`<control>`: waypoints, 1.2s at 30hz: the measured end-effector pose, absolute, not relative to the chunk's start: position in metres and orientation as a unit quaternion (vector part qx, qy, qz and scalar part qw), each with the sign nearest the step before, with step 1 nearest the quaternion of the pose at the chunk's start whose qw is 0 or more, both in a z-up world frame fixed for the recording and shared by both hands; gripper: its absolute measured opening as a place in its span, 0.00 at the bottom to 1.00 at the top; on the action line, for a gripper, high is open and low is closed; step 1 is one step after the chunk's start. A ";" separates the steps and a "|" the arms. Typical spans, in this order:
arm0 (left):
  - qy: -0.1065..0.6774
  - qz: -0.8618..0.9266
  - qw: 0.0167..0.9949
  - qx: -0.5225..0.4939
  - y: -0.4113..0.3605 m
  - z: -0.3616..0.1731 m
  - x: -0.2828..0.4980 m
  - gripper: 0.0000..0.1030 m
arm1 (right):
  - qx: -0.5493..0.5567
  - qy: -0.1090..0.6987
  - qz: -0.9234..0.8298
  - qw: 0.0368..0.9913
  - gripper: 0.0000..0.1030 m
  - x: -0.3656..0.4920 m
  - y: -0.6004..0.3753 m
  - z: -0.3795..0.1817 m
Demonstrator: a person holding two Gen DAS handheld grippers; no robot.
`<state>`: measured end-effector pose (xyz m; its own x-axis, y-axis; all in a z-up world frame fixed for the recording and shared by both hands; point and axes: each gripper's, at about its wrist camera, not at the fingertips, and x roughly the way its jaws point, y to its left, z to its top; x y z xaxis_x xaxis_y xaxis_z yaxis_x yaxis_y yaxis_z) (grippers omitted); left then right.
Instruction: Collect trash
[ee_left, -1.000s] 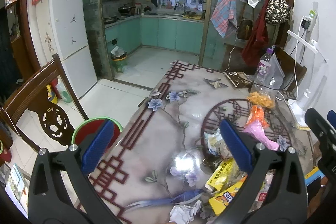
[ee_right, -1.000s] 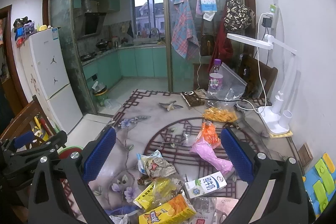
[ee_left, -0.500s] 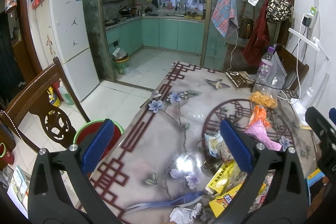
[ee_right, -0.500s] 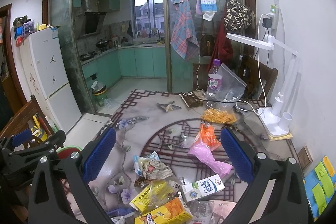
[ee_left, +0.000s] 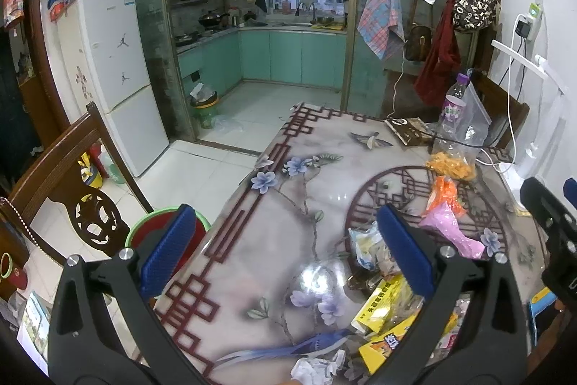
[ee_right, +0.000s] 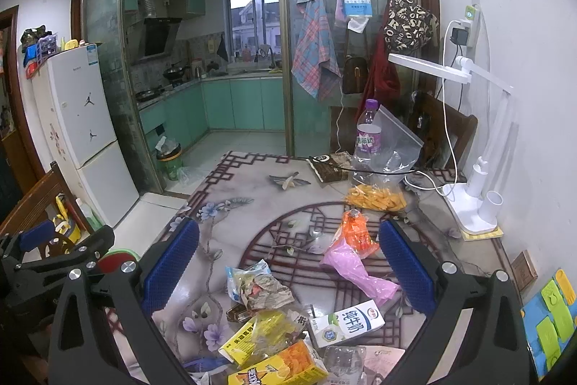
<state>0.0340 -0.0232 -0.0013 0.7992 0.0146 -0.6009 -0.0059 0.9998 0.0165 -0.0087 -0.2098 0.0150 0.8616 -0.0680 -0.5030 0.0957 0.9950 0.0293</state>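
Observation:
Trash lies scattered on the patterned table (ee_right: pixel 252 204): a pink bag (ee_right: pixel 355 271), an orange wrapper (ee_right: pixel 355 231), a crumpled snack packet (ee_right: pixel 258 287), a white milk carton (ee_right: pixel 348 322), a yellow packet (ee_right: pixel 258 336) and an orange carton (ee_right: pixel 285 367). In the left wrist view the same pile sits at the lower right, with the pink bag (ee_left: pixel 449 231) and yellow packet (ee_left: pixel 384 303). A green-rimmed red bin (ee_left: pixel 151 230) stands on the floor left of the table. My left gripper (ee_left: pixel 285 251) is open and empty above the table's left part. My right gripper (ee_right: pixel 288 262) is open and empty above the pile.
A purple-capped bottle (ee_right: pixel 368 136), a clear bag of orange snacks (ee_right: pixel 377 197) and a white desk lamp (ee_right: pixel 472 204) stand at the table's far right. A wooden chair (ee_left: pixel 68 168) is left of the table. A fridge (ee_left: pixel 111 78) stands beyond.
Both grippers have drawn slightly back and up from the table; the pile sits a little lower in view. Both stay open and empty.

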 end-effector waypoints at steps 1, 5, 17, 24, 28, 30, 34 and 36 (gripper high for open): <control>0.318 0.006 0.948 0.007 -0.023 -0.002 0.035 0.96 | 0.027 0.260 -0.042 0.964 0.93 -0.010 -0.209 0.016; 0.322 0.007 0.947 0.011 -0.026 -0.003 0.037 0.96 | 0.028 0.262 -0.042 0.964 0.93 -0.007 -0.212 0.012; 0.326 0.019 0.945 0.012 -0.027 -0.006 0.042 0.96 | 0.029 0.267 -0.045 0.962 0.93 -0.003 -0.218 0.005; 0.284 0.023 0.958 0.021 -0.026 -0.003 0.037 0.96 | 0.025 0.275 -0.048 0.960 0.93 -0.001 -0.221 0.003; 0.280 0.019 0.960 0.024 -0.022 -0.007 0.038 0.96 | 0.003 0.300 -0.023 0.954 0.93 -0.002 -0.223 0.002; 0.286 0.013 0.958 0.030 -0.020 -0.011 0.038 0.96 | 0.003 0.319 0.019 0.947 0.93 -0.009 -0.228 -0.004; 0.322 -0.017 0.946 0.014 -0.011 -0.024 0.039 0.96 | -0.006 0.403 0.107 0.909 0.93 -0.028 -0.229 -0.032; 0.338 -0.026 0.941 0.015 -0.010 -0.031 0.039 0.96 | -0.035 0.448 0.137 0.883 0.93 -0.047 -0.220 -0.054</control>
<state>0.0390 -0.0095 -0.0309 0.7699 -0.0392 -0.6370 0.0595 0.9982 0.0105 -0.0474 -0.2199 -0.0544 0.5608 0.2107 -0.8007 -0.2738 0.9599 0.0608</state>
